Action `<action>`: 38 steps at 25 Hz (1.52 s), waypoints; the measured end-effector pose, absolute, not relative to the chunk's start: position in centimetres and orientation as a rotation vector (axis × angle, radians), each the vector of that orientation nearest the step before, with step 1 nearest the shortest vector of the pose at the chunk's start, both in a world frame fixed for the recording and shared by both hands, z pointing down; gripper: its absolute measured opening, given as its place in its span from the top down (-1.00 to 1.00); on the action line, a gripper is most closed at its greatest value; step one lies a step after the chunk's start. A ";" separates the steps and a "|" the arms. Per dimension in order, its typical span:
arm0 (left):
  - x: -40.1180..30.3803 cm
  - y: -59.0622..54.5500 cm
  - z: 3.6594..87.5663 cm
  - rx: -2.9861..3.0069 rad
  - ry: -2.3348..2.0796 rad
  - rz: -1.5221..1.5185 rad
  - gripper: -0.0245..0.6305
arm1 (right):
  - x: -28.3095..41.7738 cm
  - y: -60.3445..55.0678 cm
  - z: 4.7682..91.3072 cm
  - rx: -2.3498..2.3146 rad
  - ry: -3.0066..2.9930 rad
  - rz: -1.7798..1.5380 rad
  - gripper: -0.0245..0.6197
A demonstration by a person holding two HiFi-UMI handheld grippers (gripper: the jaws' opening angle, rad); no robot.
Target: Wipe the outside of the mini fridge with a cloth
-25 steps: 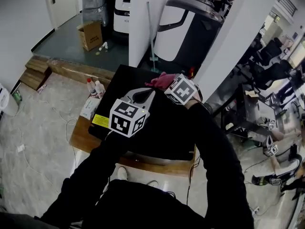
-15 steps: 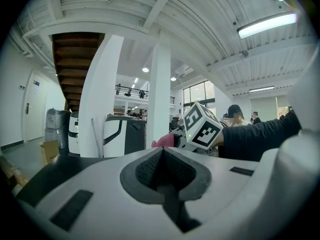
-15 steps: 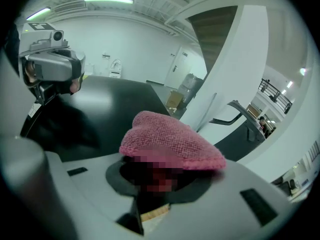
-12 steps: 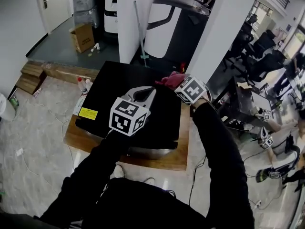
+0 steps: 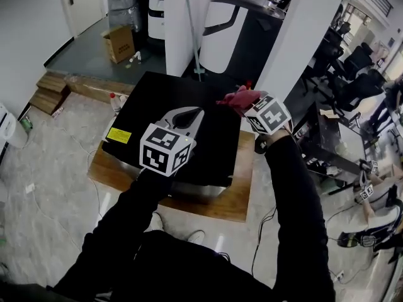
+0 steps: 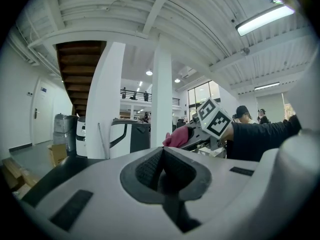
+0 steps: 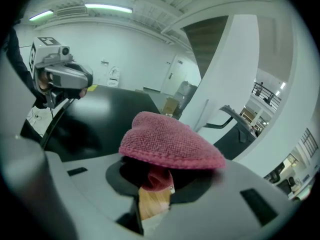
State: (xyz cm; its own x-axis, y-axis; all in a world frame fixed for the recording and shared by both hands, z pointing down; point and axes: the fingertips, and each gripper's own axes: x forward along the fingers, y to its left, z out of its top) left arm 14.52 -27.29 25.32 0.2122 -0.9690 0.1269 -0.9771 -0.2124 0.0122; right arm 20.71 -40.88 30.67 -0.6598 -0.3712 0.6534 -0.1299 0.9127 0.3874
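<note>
Right tool pinches the pink cloth at the mini fridge's edge, probably to wipe; left tool's closed, empty.

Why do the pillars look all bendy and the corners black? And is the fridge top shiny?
Left gripper view: the wide-angle lens bends the pillars and darkens the corners; a ceiling lamp glares. Right gripper view: same bending; the mini fridge has a pale sheen on its black top, behind the pink cloth pinched by the right gripper. Head view: evenly lit.
</note>
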 end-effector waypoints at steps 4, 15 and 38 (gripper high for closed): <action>11.6 -24.3 23.5 2.350 -1.989 0.116 0.91 | 17.7 -35.6 26.6 0.301 -2.346 -0.474 0.58; -0.6 -14.6 23.5 2.211 -2.156 0.128 0.91 | 4.2 -20.8 25.5 0.063 -2.372 -0.510 0.58; -6.2 -8.3 31.4 2.275 -1.914 0.089 0.91 | -5.5 -13.6 36.0 0.132 -2.243 -0.361 0.58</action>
State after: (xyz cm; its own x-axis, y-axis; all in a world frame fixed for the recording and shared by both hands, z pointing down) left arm -6.19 -8.28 31.36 0.1757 -0.9725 0.1528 -0.9825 -0.1635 0.0894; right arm -5.52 -13.55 36.05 -0.6424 -0.2149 0.7356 0.0267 0.9530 0.3018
